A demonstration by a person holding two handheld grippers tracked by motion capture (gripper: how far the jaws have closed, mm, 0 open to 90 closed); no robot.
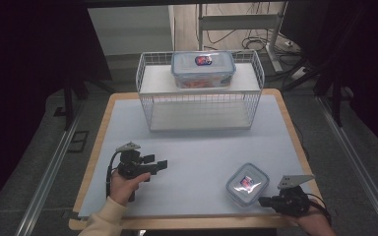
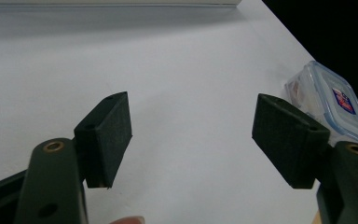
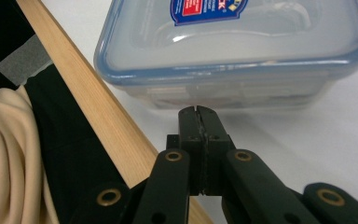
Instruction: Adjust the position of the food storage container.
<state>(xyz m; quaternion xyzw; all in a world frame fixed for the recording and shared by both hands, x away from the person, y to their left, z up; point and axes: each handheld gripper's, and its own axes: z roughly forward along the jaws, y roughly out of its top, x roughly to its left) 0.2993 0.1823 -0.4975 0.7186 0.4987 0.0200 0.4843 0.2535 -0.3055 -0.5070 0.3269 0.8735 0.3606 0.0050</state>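
A small clear lidded container with a blue rim and a red-and-blue label lies near the table's front right corner. My right gripper sits just in front of it, low and pointing at it. In the right gripper view the jaws are pressed together with nothing between them, their tips just short of the container's side wall. My left gripper rests at the front left, held by a hand, and points right. Its jaws stand wide apart over bare mat, with the small container far off to the right.
A white wire rack stands at the back middle, with a larger lidded container on its top shelf. The table's wooden edge runs just left of the right gripper. A cream sleeve hangs beyond it.
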